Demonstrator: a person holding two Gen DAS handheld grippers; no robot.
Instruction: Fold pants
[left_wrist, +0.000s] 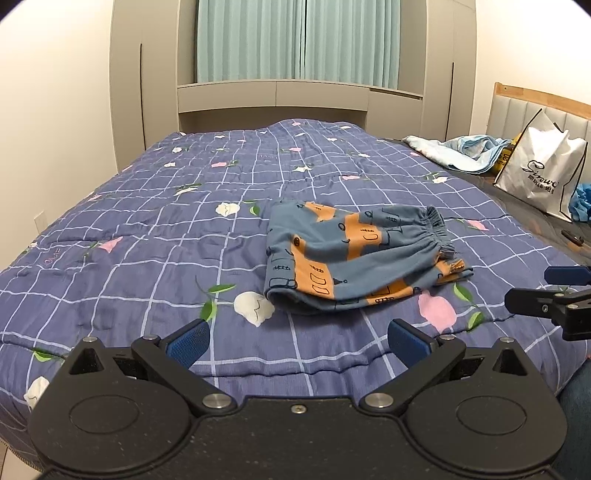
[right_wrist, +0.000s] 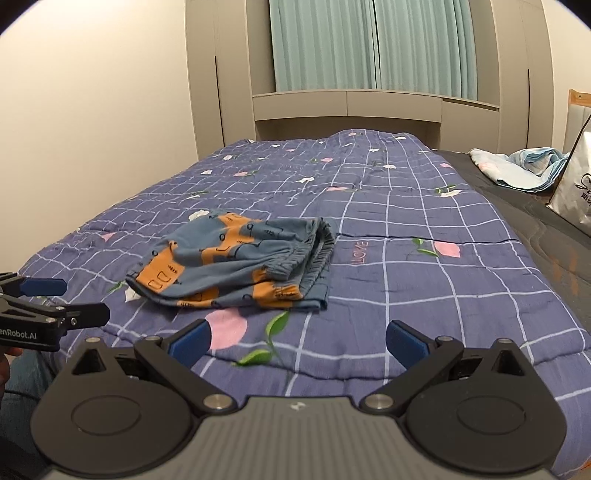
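Both claws, left (left_wrist: 297, 341) and right (right_wrist: 297, 341), hung open and empty near the bed's (left_wrist: 147, 229) front edge, while the pants (left_wrist: 354, 258) lay apart on it, already folded compactly, with little apparently left.

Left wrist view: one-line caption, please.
Folded pants lie on the quilt; both the left gripper and right gripper are open and empty.

On my left gripper (right_wrist: 62, 299), at nine o'clock in my right camera, I read "enRobot.AI", cut off at the frame's edge. The quilt (right_wrist: 406, 280) carries "LOVE" stitched in pink just right of centre. At three o'clock from my left camera, a white shopping bag (left_wrist: 535, 170) shows a script logo I cannot make out.
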